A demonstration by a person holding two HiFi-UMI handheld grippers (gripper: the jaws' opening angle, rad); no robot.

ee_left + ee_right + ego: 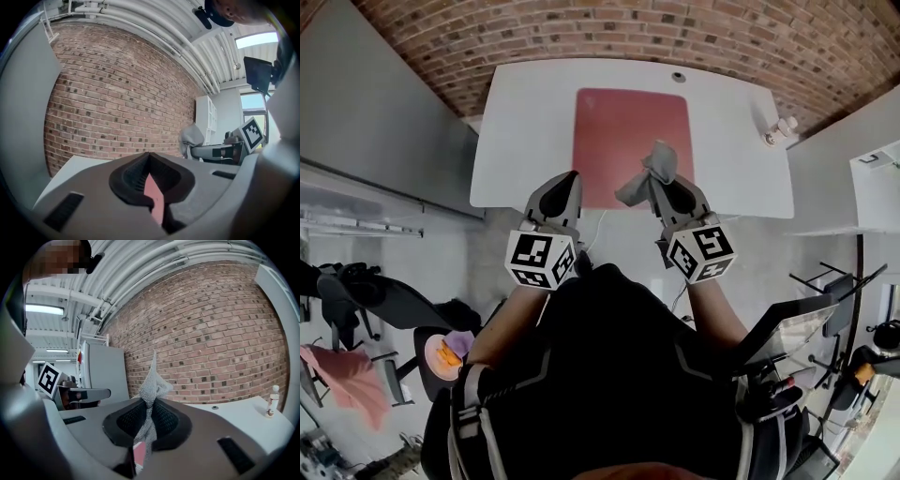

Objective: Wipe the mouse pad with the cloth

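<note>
A red brick wall [581, 33] runs behind a white counter [520, 122], and a dark red mouse pad [623, 127] lies flat at the middle of it. A small bottle [780, 129] stands near the counter's right edge, well apart from the pad.

The person's forearms reach forward side by side, each holding a gripper with its marker cube nearest the body. Both grippers point toward the wall and sit about level with each other.

The left gripper [570, 180] sits over the pad's near left corner in the head view. In the left gripper view its jaws meet at the tips with nothing between them. Only a sliver of the red pad shows through the gap lower down.

The right gripper [662, 187] is over the pad's near right part. Its jaws are pinched tight on a grey cloth [649, 172]. In the right gripper view the cloth [153, 383] stands up in a crumpled peak above the jaws, and a strand of it trails down between them. I cannot tell whether the cloth touches the pad.
</note>
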